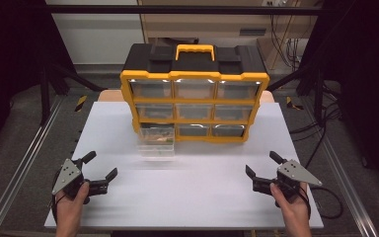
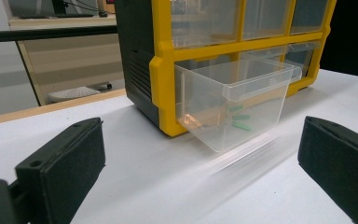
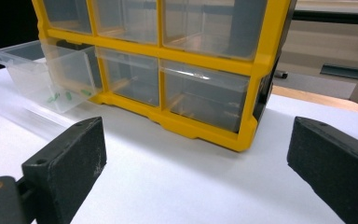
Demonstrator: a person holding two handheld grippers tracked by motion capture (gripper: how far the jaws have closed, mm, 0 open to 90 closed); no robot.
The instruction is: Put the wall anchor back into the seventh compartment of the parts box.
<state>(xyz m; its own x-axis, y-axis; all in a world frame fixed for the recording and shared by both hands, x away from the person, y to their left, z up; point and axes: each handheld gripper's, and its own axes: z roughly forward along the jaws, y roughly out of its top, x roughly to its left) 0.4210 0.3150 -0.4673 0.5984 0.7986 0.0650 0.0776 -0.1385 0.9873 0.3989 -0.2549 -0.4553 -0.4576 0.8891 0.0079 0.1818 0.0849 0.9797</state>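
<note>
Both grippers, left gripper (image 1: 100, 170) and right gripper (image 1: 261, 163), I hold spread wide and empty near the table's (image 1: 197, 197) front edge. Beyond stands a yellow-and-black organizer (image 1: 194, 94); its bottom-left clear drawer (image 2: 233, 105) is pulled out, holding small green pieces (image 2: 239, 118).

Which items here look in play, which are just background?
In play, likely: organizer; its pulled-out bottom-left drawer with small green pieces; left hand-held gripper, right hand-held gripper, both open.
Background: cables, aluminium rail.
</note>
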